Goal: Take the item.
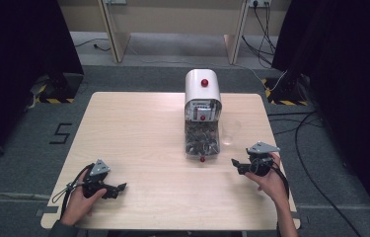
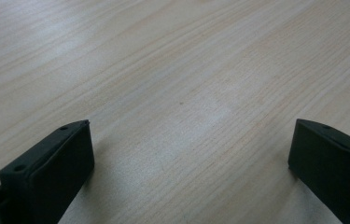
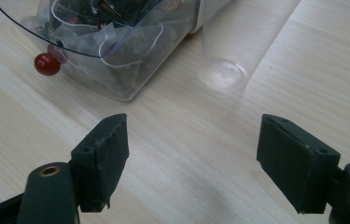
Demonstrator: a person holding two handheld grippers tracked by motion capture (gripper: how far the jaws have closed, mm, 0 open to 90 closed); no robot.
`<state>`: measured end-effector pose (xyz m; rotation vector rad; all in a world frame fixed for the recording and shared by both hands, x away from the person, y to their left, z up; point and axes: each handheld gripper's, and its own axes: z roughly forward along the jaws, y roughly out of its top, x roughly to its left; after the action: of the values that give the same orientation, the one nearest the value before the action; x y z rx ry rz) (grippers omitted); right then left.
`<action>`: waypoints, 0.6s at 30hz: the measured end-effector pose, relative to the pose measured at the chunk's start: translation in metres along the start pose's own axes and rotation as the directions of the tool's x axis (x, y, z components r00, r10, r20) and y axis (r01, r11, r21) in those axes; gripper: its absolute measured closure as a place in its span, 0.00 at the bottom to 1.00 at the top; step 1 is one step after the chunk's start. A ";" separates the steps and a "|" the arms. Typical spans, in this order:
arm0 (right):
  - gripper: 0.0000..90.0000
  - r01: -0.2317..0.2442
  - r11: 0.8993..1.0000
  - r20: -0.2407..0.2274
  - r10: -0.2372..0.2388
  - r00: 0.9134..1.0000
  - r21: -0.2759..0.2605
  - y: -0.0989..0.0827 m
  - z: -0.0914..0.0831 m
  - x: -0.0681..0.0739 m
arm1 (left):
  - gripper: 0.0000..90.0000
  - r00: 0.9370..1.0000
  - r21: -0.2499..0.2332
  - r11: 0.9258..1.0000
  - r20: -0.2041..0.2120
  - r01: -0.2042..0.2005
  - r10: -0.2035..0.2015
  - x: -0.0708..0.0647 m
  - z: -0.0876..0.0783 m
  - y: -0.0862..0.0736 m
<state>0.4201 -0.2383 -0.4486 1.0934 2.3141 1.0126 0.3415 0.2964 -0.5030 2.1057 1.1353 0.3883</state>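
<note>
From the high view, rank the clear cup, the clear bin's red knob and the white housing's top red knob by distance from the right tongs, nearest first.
1. Clear cup: just up and left of the right tongs, beside the clear bin.
2. The bin's red knob: at the bin's near end, left of the tongs. Nearly level with the cup; a close call.
3. Top red knob: on the white housing, at the table's far edge.

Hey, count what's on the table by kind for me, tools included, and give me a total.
White dispenser with clear drawer of packets: 1
Clear glass cup: 1
Handheld tools, left tool and right tool: 2
Total: 4
</note>
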 end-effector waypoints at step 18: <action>0.34 0.055 0.997 -0.019 -0.056 0.998 -0.059 0.022 -0.009 0.018 | 0.00 1.000 0.000 1.000 0.000 0.000 0.000 0.000 0.000 0.000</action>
<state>0.4145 -0.2190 -0.4265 0.9946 2.3029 1.0681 0.3415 0.2964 -0.5030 2.1059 1.1352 0.3882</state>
